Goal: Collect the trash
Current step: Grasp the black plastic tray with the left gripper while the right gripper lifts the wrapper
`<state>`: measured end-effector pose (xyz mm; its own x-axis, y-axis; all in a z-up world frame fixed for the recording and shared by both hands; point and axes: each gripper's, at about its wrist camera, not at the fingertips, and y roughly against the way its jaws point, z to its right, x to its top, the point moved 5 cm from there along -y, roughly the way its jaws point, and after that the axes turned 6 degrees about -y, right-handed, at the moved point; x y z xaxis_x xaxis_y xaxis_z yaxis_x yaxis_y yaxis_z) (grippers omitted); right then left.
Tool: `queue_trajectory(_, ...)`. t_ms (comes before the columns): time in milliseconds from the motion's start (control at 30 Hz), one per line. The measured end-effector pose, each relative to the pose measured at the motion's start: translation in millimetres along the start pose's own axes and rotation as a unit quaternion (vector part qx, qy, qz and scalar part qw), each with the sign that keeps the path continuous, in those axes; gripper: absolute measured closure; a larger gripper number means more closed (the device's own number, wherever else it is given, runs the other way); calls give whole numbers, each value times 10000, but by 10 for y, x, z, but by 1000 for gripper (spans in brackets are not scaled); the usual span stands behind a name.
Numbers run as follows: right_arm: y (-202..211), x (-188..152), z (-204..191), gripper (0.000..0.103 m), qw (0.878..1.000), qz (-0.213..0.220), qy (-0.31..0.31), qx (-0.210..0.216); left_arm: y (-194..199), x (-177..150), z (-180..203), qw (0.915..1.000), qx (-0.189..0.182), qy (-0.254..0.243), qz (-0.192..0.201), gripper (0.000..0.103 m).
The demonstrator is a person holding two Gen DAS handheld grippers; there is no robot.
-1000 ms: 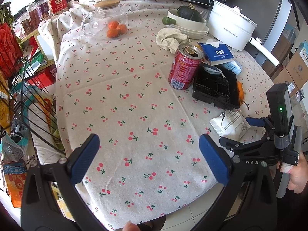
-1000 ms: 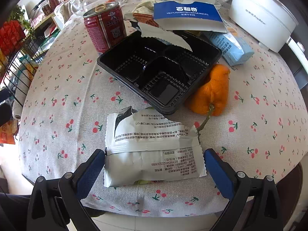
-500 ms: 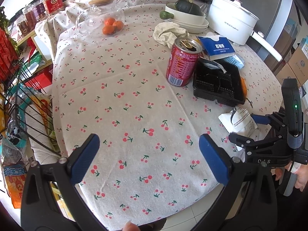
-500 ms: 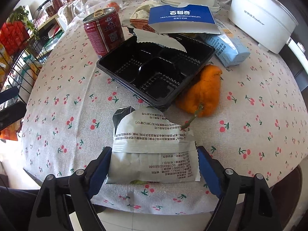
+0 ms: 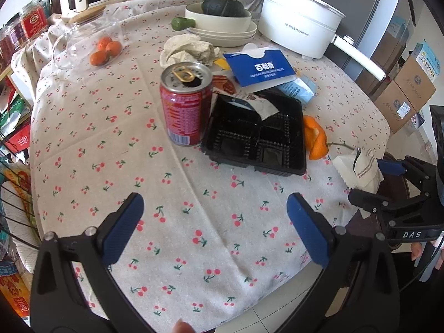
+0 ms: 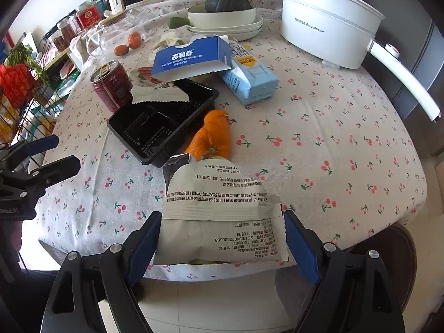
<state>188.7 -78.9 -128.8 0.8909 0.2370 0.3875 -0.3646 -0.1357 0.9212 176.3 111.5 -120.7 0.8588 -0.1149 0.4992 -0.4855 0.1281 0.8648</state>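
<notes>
My right gripper [image 6: 220, 242] is shut on a torn white snack wrapper [image 6: 219, 211] and holds it at the table's near edge; the wrapper [image 5: 360, 170] also shows in the left wrist view, between the right gripper's pads. My left gripper [image 5: 215, 230] is open and empty above the cherry-print tablecloth [image 5: 111, 138]. Ahead of it stand an opened red can [image 5: 185, 108] and a black plastic tray [image 5: 256, 138] with a torn wrapper piece on it. An orange peel [image 6: 211, 138] lies beside the tray. A blue biscuit box [image 6: 191, 58] and a light blue packet [image 6: 249, 79] lie behind.
A crumpled paper [image 5: 188, 50] lies behind the can. A white electric pot [image 6: 330, 19], stacked dishes with a squash [image 6: 224, 14], and a glass jar with small oranges [image 5: 88, 41] stand at the back. A wire rack [image 6: 19, 100] stands left of the table.
My right gripper closed on the white wrapper and lifted it toward the table edge. My left gripper moved closer to the can and tray, still open.
</notes>
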Motion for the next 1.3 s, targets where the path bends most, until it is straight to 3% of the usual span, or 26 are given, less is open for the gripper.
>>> queue_trajectory(367, 219, 222, 474, 16, 9995, 144, -261, 48, -502, 366, 192, 9987, 420, -293, -55, 6)
queue_trajectory(567, 263, 203, 663, 16, 9992, 114, -390, 59, -711, 379, 142, 9985, 455, -47, -287, 20)
queue_trajectory(633, 284, 183, 708, 16, 9991, 120, -402, 47, -742, 361, 132, 9986, 383, 51, -350, 32)
queue_trajectory(767, 324, 130, 769, 16, 9990, 141, -427, 15, -705, 342, 152, 9991, 257, 106, -325, 38)
queue_trajectory(1300, 605, 1, 963, 16, 9966, 415, -714, 50, -290, 23, 65, 9976, -13, 387, -578, 40)
